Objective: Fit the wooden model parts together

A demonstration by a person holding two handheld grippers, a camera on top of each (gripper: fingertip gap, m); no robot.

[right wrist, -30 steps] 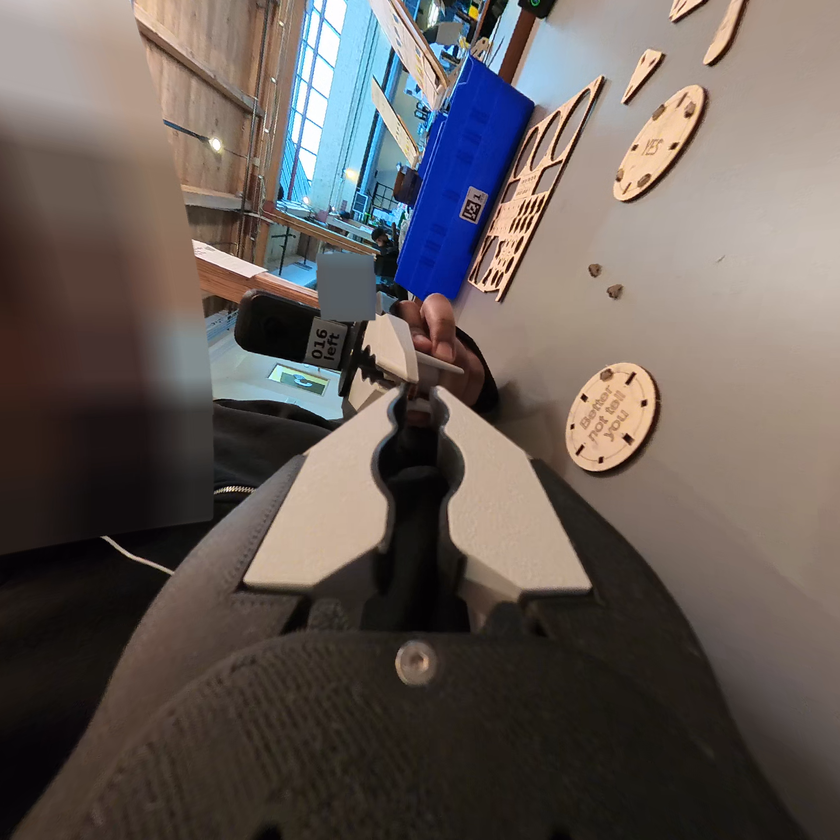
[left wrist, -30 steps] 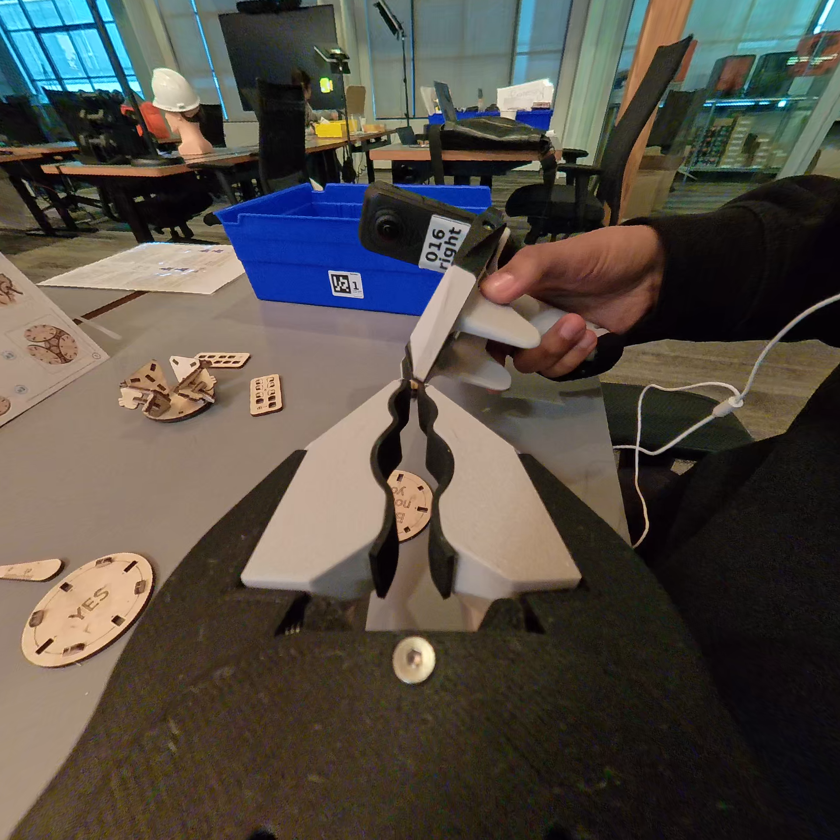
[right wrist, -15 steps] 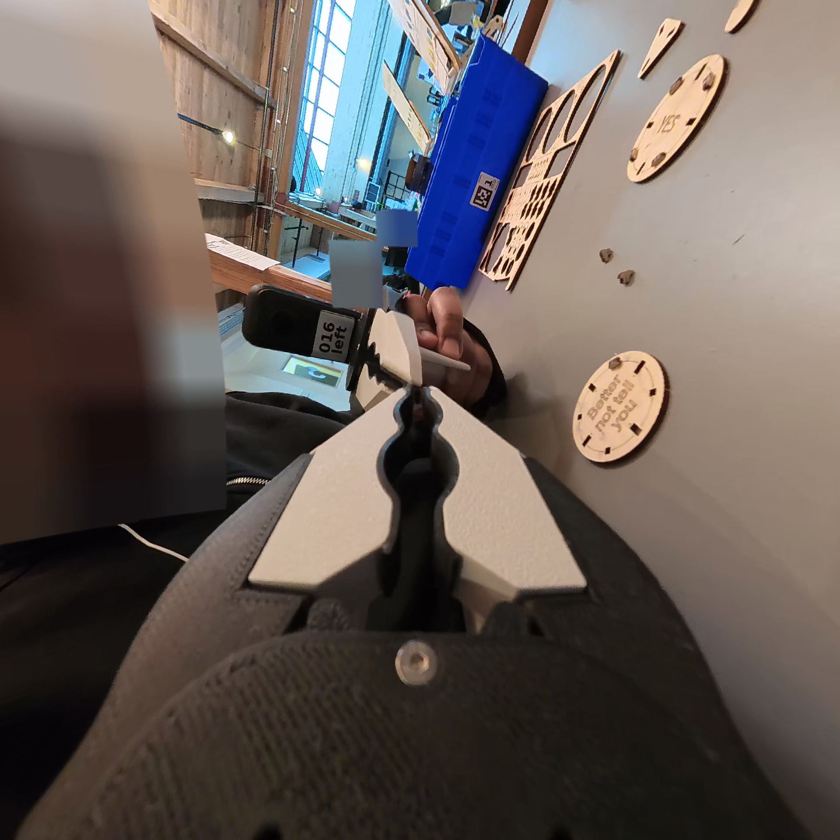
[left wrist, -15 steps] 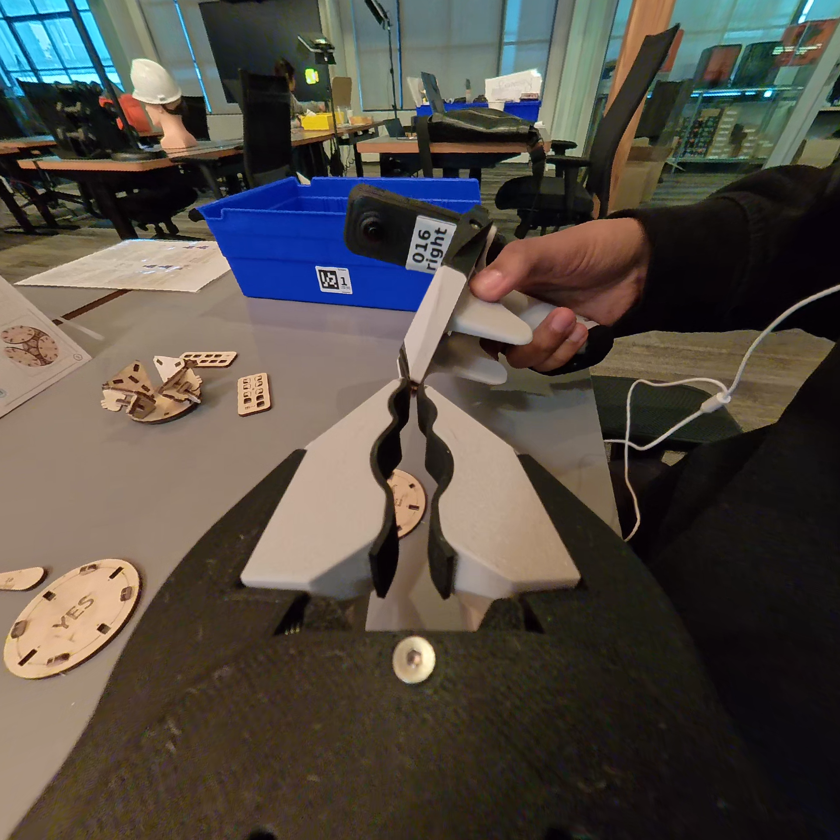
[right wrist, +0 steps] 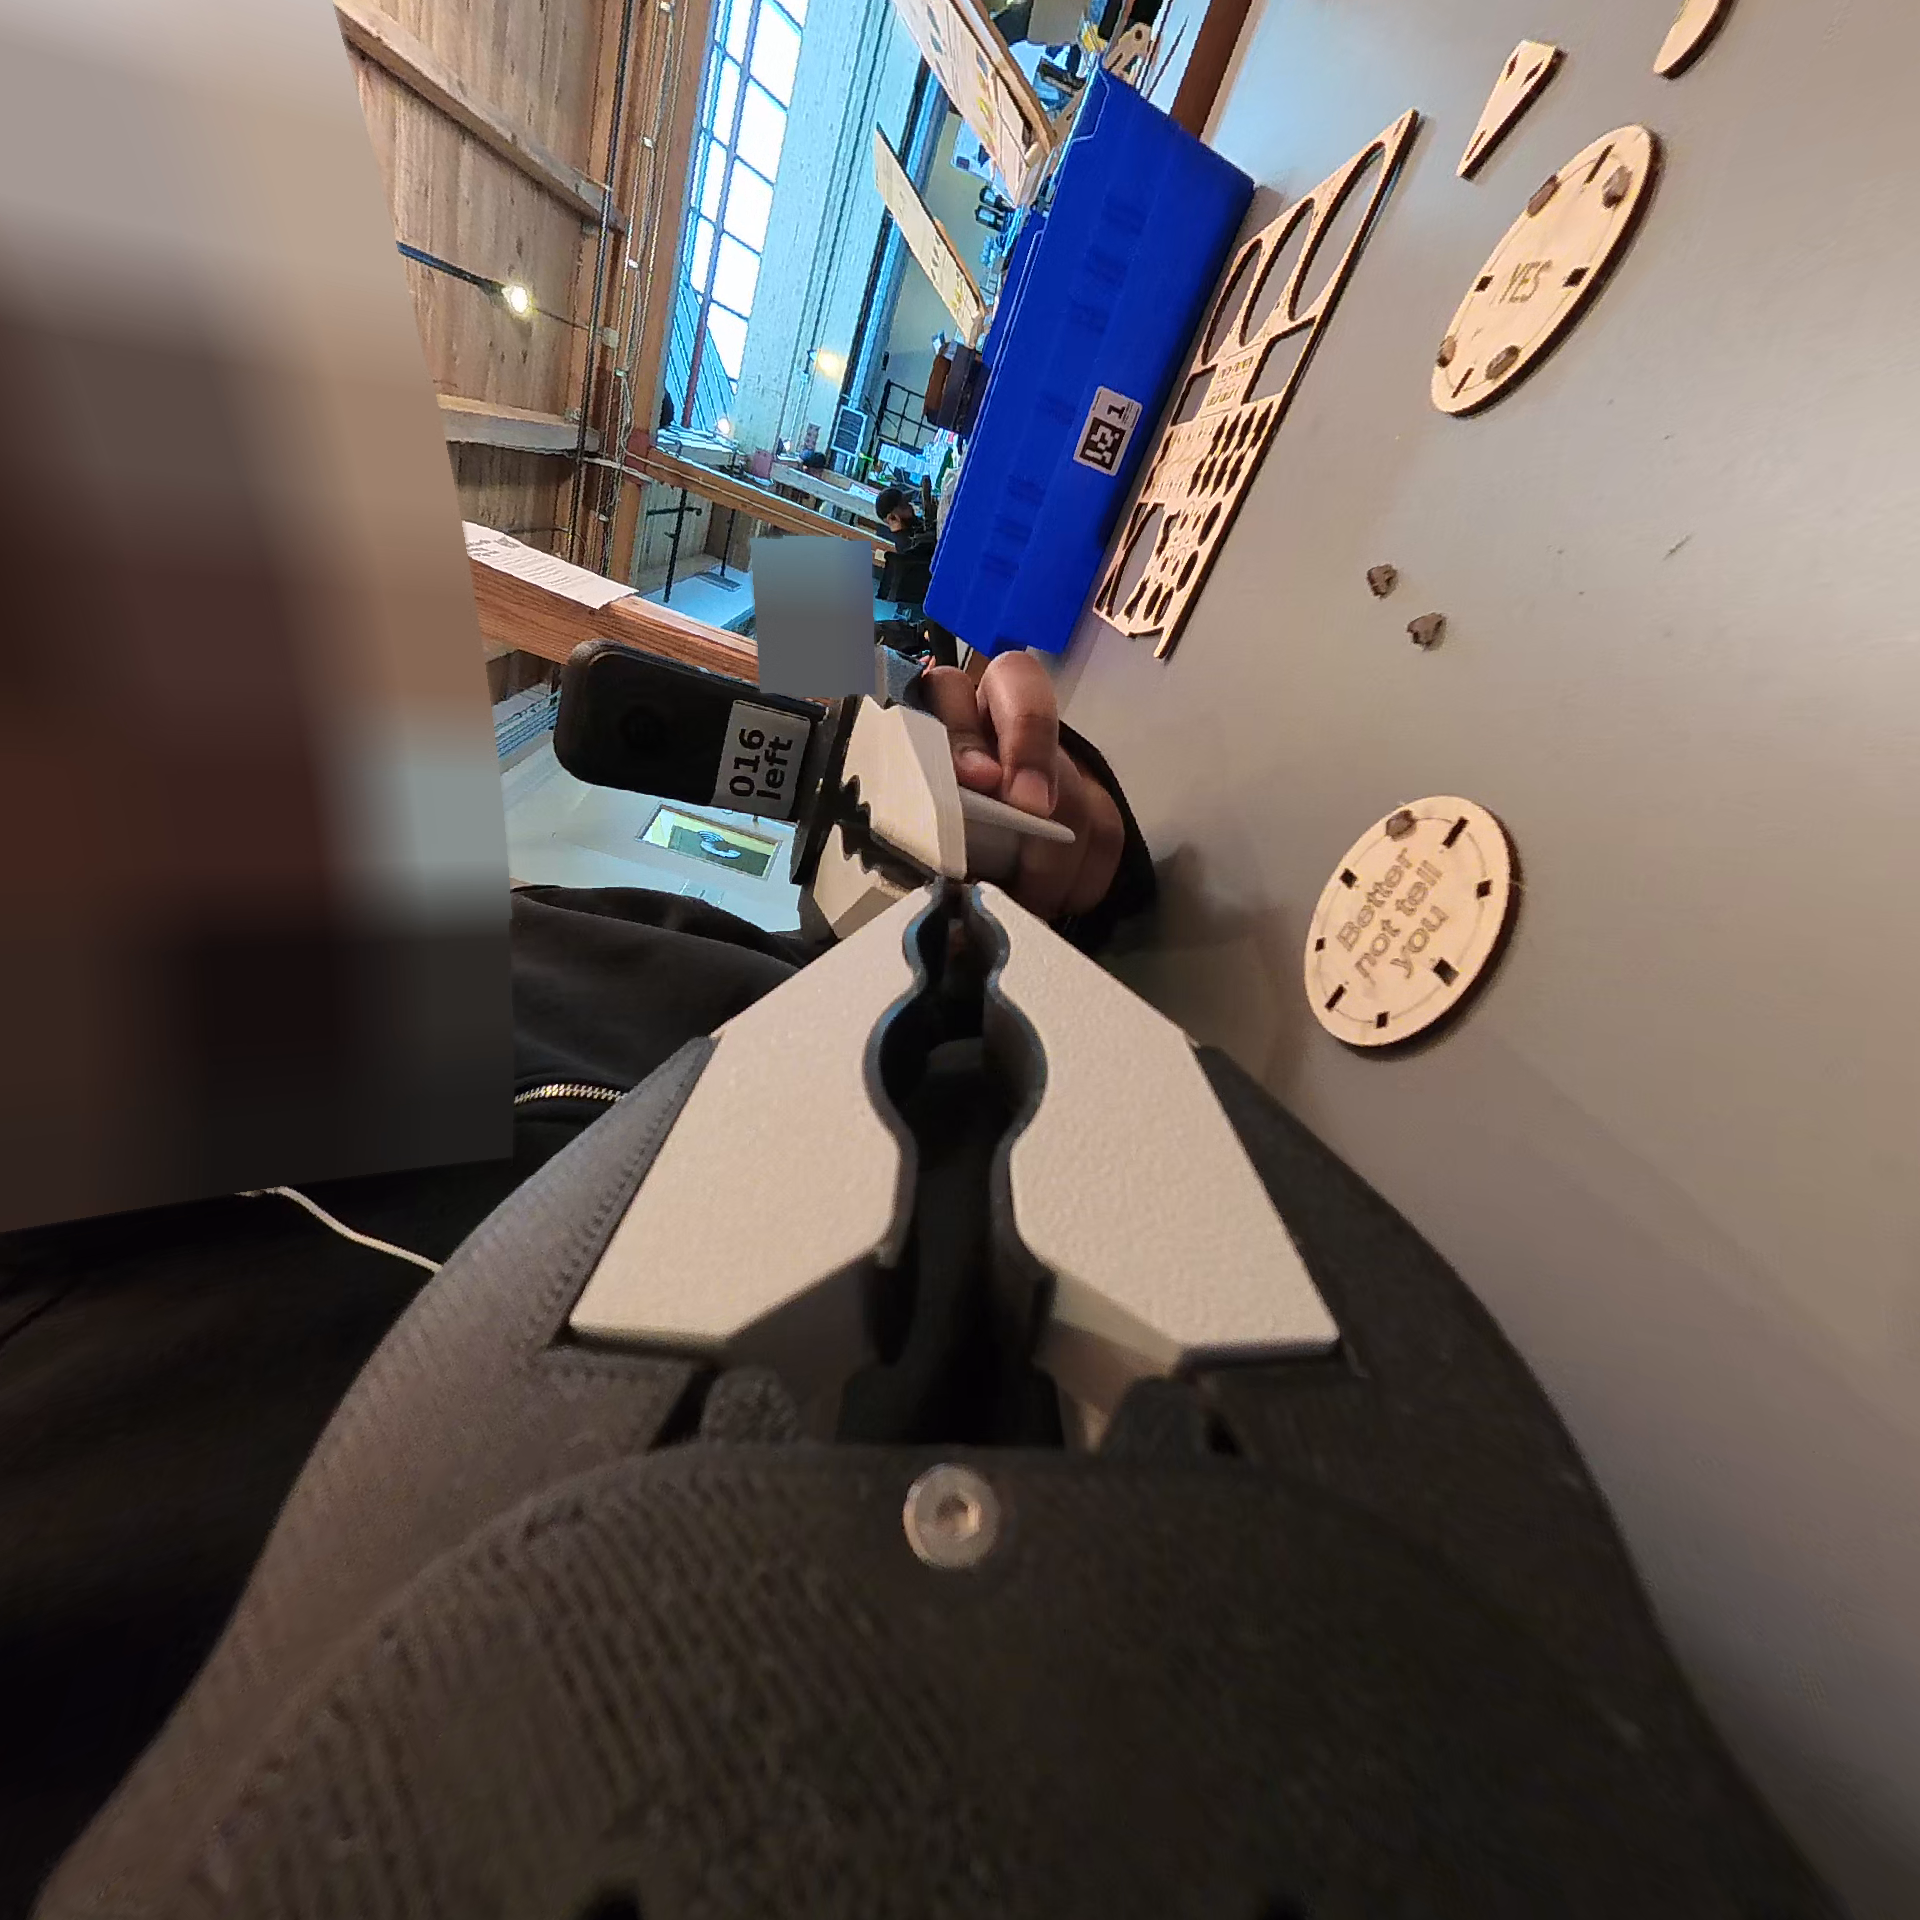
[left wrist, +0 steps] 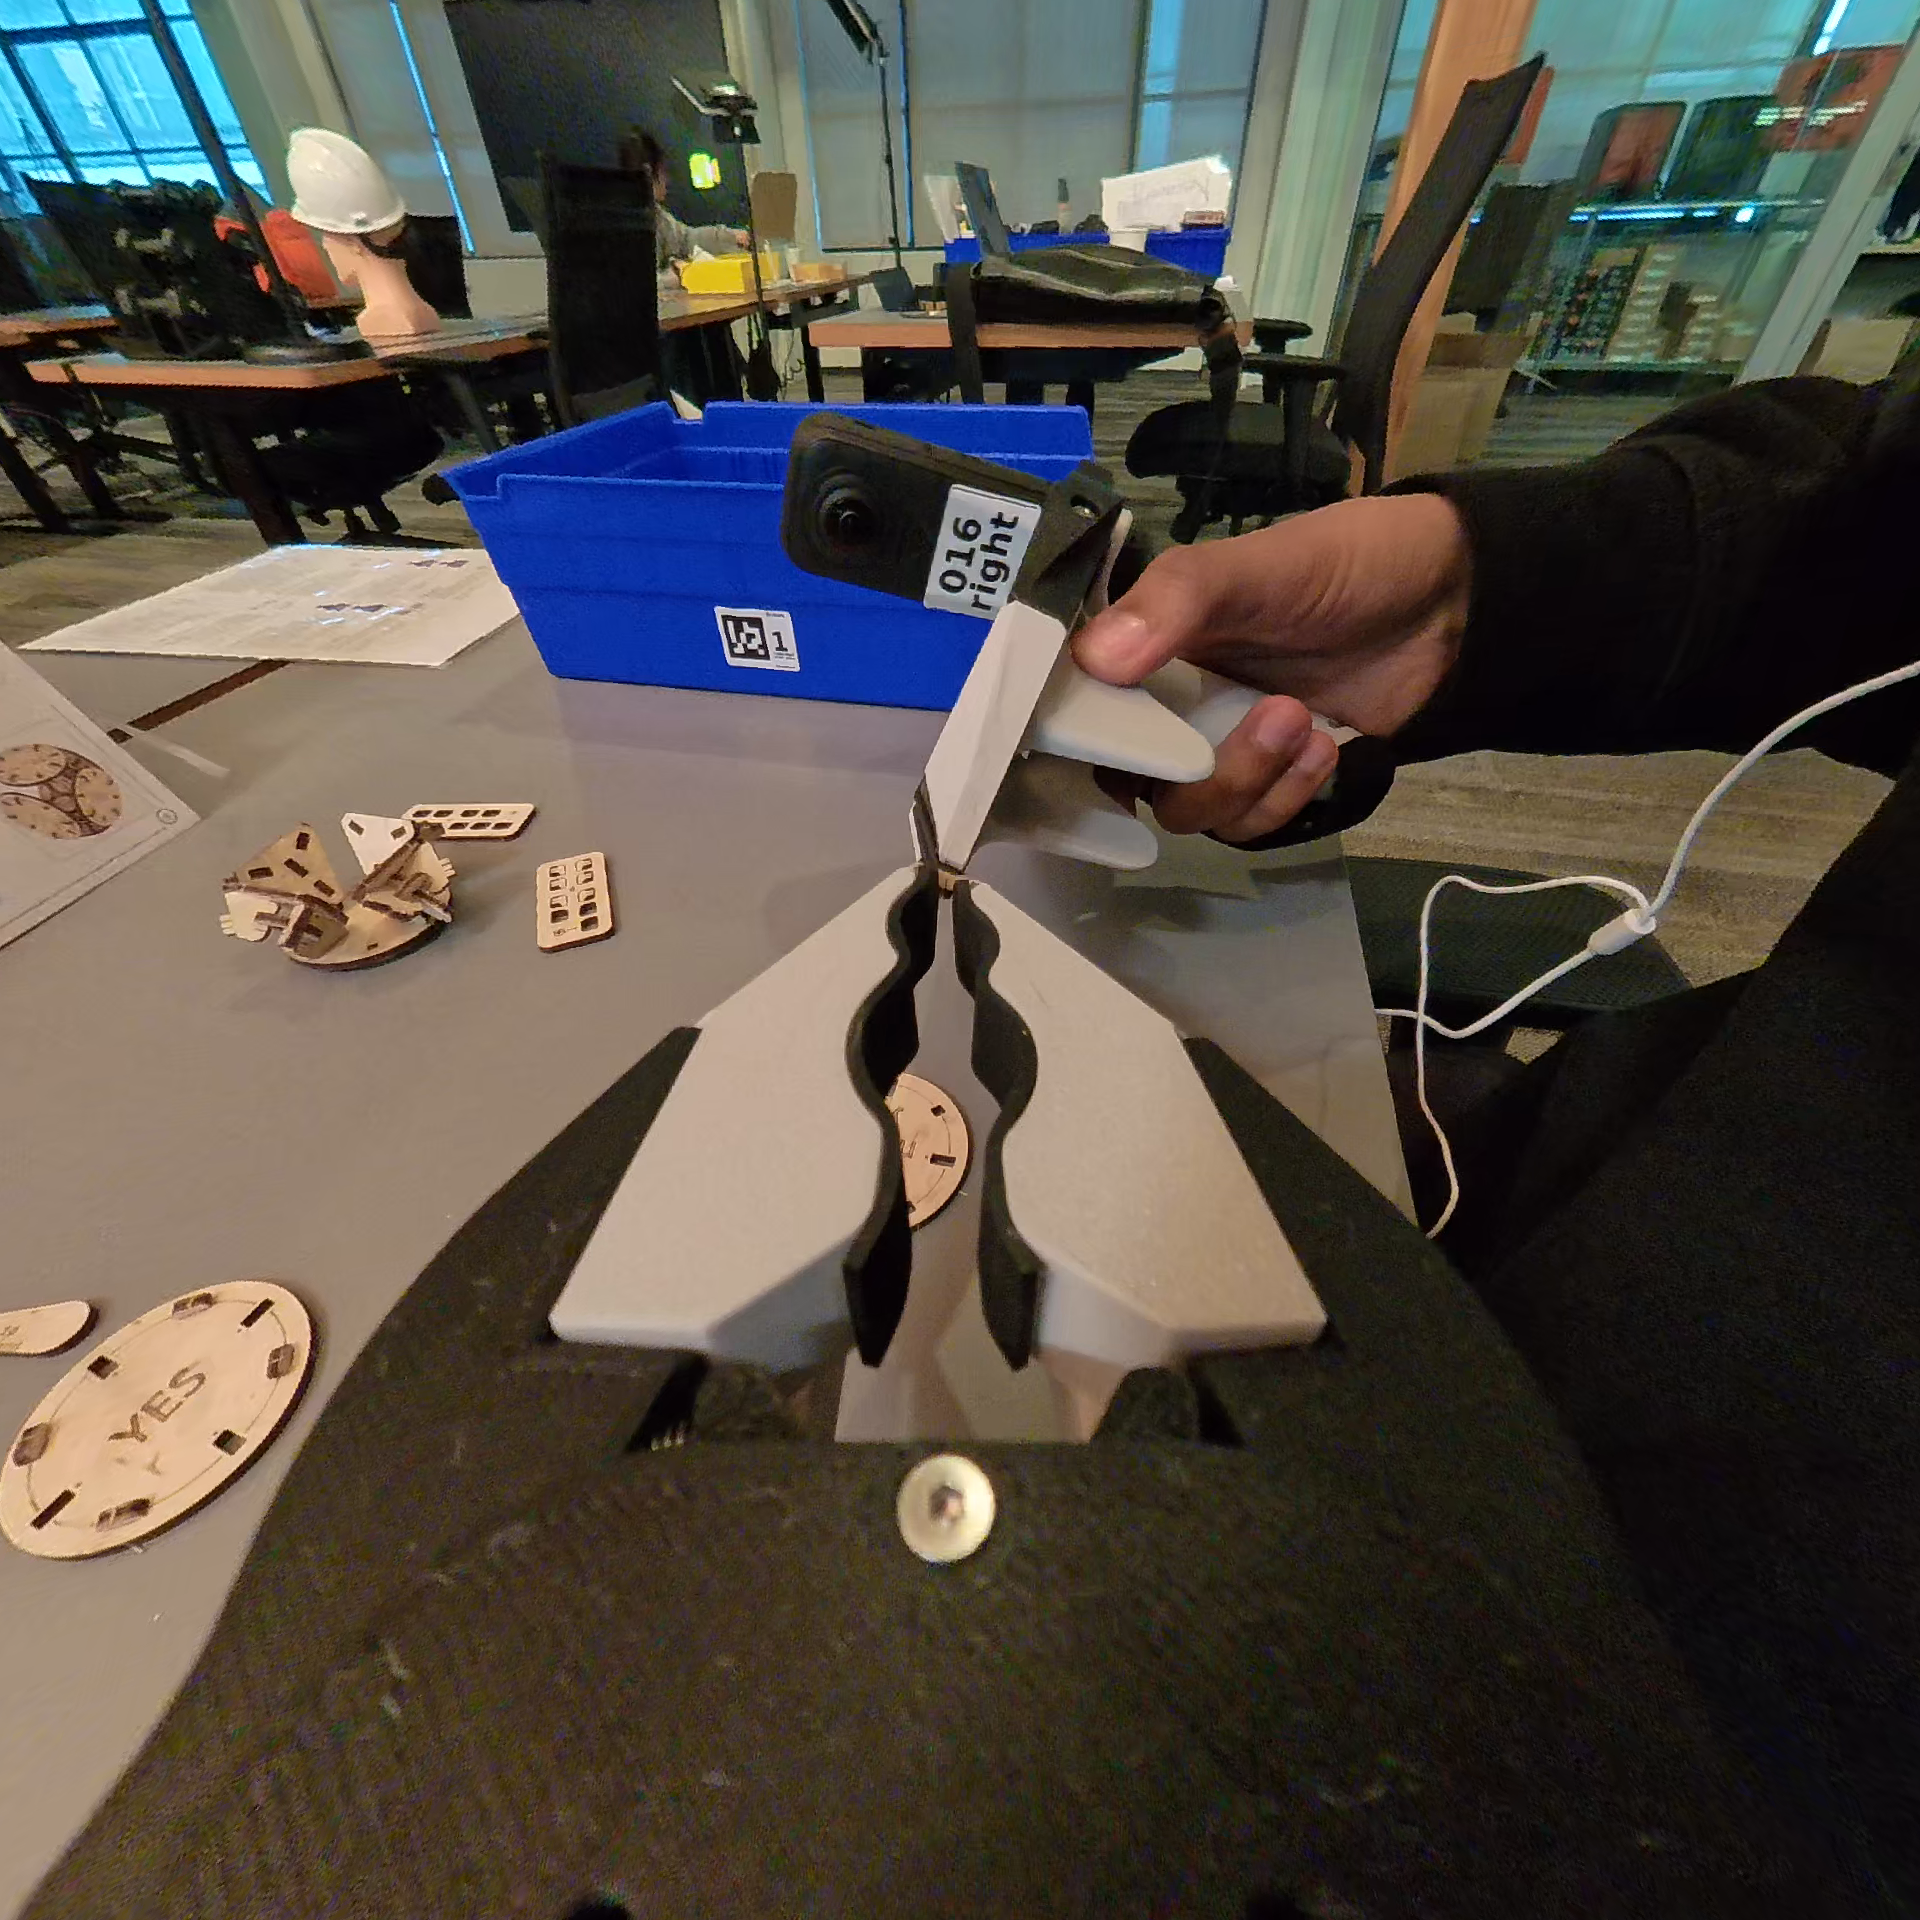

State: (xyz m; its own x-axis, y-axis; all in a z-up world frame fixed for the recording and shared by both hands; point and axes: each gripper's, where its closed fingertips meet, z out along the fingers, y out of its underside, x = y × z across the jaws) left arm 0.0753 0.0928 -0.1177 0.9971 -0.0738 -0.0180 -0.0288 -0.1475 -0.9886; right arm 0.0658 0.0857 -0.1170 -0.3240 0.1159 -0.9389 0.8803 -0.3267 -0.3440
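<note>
My left gripper [left wrist: 945, 888] is shut on a tiny wooden piece [left wrist: 945, 881] at its very tips, above the grey table [left wrist: 312, 1091]. My right gripper [left wrist: 935, 847] comes down from the upper right, tip to tip with the left. Its fingers are shut and pinch the upper end of the same piece. In the right wrist view, my right gripper [right wrist: 951, 904] is closed, with the left gripper's tips [right wrist: 940, 873] right against it. A lettered wooden disc [left wrist: 930, 1143] lies on the table under the left fingers, and it also shows in the right wrist view [right wrist: 1408, 920].
A blue bin [left wrist: 644, 582] stands at the table's far side. A partly built wooden model [left wrist: 332, 899], small slotted plates [left wrist: 575, 900] and another lettered disc [left wrist: 156, 1418] lie to the left. A cut-out wooden sheet [right wrist: 1236, 416] lies by the bin. A white cable [left wrist: 1455, 935] hangs at the right. The tips of both grippers are at nearly the same place.
My right gripper's fingers have closed at the left gripper's tips, on the small piece. The left gripper stays shut on it. Both have hardly moved.
</note>
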